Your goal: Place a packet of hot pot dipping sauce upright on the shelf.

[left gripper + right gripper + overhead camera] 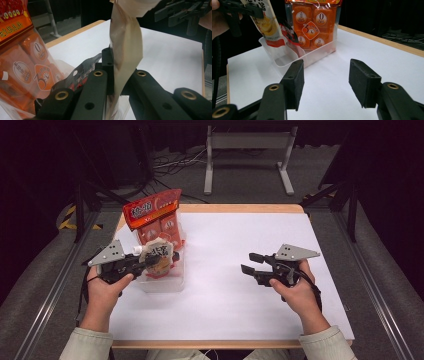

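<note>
So the left gripper [150, 260] has its jaws clamped flat on a cream-coloured pouch [158, 256], pinching it by the thin edge. In the left gripper view the pouch [126, 47] stands nearly upright between the 2 black jaws, leaning a bit to one side at the top. It's held over the near end of a clear plastic bin [165, 282] that sits on the left part of the white table [235, 290]; in the right gripper view its lower end [270, 30] hangs just above the bin's rim [287, 56].

Inside the bin, at the far end, a big orange bag [156, 220] of small packs stands upright (taller than the bin by a lot). There's also a dark, red-edged packet [288, 32] leaning in the bin right beside the pouch, can't tell if they touch.

The right gripper [256, 262] is well apart from all this, over bare table on the right side, jaws spread with nothing between the 2 pads [295, 82], pointing toward the bin.
</note>
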A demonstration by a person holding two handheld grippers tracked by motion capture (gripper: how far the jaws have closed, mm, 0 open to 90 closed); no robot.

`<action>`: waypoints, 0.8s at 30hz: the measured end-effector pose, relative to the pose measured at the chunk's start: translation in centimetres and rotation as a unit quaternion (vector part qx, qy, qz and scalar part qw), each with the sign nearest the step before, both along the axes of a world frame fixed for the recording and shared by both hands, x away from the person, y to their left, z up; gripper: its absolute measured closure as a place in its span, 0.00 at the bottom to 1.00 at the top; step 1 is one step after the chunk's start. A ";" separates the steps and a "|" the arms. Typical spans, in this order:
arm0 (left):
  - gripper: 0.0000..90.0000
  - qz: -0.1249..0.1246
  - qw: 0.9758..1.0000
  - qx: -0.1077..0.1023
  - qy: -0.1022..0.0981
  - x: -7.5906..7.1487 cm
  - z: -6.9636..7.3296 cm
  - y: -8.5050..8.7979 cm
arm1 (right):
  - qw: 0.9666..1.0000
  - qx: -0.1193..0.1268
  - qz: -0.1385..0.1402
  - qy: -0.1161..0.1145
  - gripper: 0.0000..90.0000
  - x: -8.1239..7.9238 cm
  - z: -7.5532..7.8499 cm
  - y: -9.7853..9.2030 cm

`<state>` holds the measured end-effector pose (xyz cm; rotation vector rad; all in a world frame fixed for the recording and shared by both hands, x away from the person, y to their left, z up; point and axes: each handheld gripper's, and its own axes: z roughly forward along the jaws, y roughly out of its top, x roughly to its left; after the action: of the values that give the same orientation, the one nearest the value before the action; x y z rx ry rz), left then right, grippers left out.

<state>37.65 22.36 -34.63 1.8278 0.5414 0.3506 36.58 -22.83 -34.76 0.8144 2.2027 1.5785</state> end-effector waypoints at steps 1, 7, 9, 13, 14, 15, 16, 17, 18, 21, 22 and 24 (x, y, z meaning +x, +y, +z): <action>0.96 0.000 1.000 -0.004 0.004 0.1 -0.2 0.0 | 1.000 0.001 0.000 0.000 0.52 0.0 0.0 0.0; 0.96 -0.003 1.000 -0.006 0.016 0.6 -1.1 0.1 | 1.000 0.004 -0.004 0.002 0.52 0.2 0.0 -0.4; 0.96 -0.003 1.000 -0.007 0.022 0.8 -1.5 0.1 | 1.000 0.004 -0.006 0.002 0.52 0.3 0.0 -0.5; 0.96 -0.002 0.999 -0.003 0.035 1.0 -2.1 0.1 | 1.000 0.005 -0.008 0.003 0.52 0.4 0.0 -0.5; 0.96 -0.003 0.999 -0.002 0.039 1.0 -2.2 0.1 | 1.000 0.005 -0.008 0.002 0.52 0.4 0.0 -0.5; 0.96 -0.003 0.999 -0.001 0.040 1.1 -2.4 0.1 | 1.000 0.005 -0.008 0.003 0.52 0.4 0.0 -0.5; 0.96 -0.003 0.999 -0.002 0.044 1.1 -2.5 0.1 | 1.000 0.005 -0.008 0.003 0.52 0.5 0.0 -0.6; 0.96 -0.004 0.999 0.000 0.047 1.1 -2.7 0.1 | 1.000 0.005 -0.009 0.004 0.52 0.5 -0.1 -0.6; 0.96 -0.004 0.999 0.000 0.047 1.1 -2.7 0.1 | 1.000 0.005 -0.009 0.004 0.52 0.5 -0.1 -0.6; 0.96 -0.003 0.998 -0.001 0.058 1.2 -3.3 0.0 | 1.000 0.005 -0.009 0.005 0.52 0.6 -0.1 -0.6; 0.96 -0.003 0.998 0.002 0.060 1.2 -3.4 0.0 | 1.000 0.005 -0.009 0.005 0.52 0.6 -0.1 -0.6; 0.96 -0.001 0.998 0.004 0.064 1.3 -3.7 -0.1 | 1.000 0.006 -0.010 0.005 0.51 0.7 -0.1 -0.6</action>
<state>38.92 22.28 -38.32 1.8666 0.6264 0.2349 37.28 -23.45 -34.86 0.8461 2.1871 1.5838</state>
